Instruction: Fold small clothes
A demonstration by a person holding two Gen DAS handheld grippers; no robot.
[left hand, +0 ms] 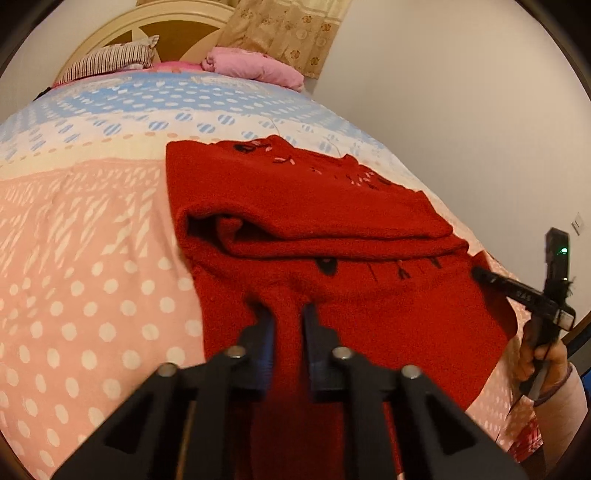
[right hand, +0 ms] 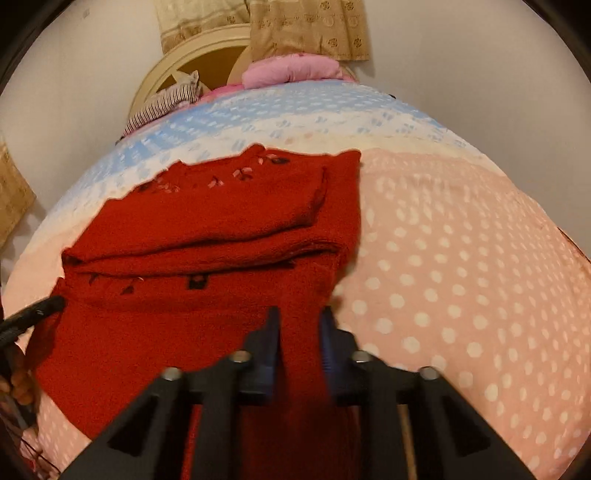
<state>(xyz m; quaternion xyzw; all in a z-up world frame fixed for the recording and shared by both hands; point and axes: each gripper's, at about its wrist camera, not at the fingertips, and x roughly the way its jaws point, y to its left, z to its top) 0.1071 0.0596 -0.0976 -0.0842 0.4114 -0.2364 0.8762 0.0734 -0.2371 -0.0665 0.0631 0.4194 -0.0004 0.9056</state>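
**Caller:** Left gripper (left hand: 288,314) first — its two fingers are pinched in close on a fold of the red sweater (left hand: 332,229), cloth bunched right between the blue pads at the garment's near hem.

**Analyst:** And the right gripper (right hand: 299,317) mirrors it: jaws drawn nearly together, a ridge of the same red knit caught between them, at the near edge on the sweater's other side. That picture is a little smeared around the fingertips.

**Caller:** Out from the hem, the sweater is already doubled over. An upper layer lies folded across the middle, with a row of small dark embroidered motifs showing just below the fold.

**Analyst:** More stitching at the far edge too, pinkish and dark marks along the top.

**Caller:** Under the sweater, a bedspread (left hand: 92,277): pink with white dots on the near side of the garment, pale blue and white beyond it.

**Analyst:** Farther past the sweater, a pink pillow (left hand: 255,68) and a striped pillow (left hand: 114,59) against a cream headboard (left hand: 122,27).

**Caller:** A hand (left hand: 543,354) shows beside the sweater in the left view, wrapped around the other tool's handle.
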